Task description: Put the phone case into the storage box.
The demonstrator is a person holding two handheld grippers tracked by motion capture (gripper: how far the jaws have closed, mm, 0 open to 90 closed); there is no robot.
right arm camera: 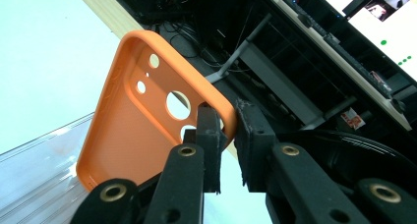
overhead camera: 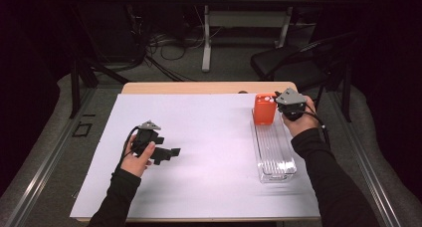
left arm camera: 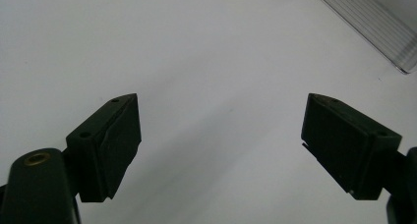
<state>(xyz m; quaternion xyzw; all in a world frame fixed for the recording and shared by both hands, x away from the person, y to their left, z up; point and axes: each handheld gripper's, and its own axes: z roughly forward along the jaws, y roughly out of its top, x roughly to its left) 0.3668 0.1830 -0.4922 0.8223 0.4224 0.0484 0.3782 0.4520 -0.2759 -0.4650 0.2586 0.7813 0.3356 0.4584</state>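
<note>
An orange phone case (overhead camera: 263, 109) stands on edge over the far end of a clear plastic tray (overhead camera: 274, 157) at the right of the white sheet. My right gripper (overhead camera: 275, 101) is shut on the case's top edge near its camera holes; in the right gripper view the jaws pinch the case rim (right arm camera: 223, 121) and the orange case (right arm camera: 133, 130) hangs to their left above the tray (right arm camera: 39, 184). My left gripper (overhead camera: 171, 152) rests low over the left middle of the sheet, open, with nothing between its jaws (left arm camera: 221, 135).
The white sheet (overhead camera: 209, 137) covers most of the wooden table (overhead camera: 199, 87). A corner of the clear tray (left arm camera: 373, 22) shows far off in the left gripper view. Beyond the table are a black chair (overhead camera: 293, 62), cables and another table's legs.
</note>
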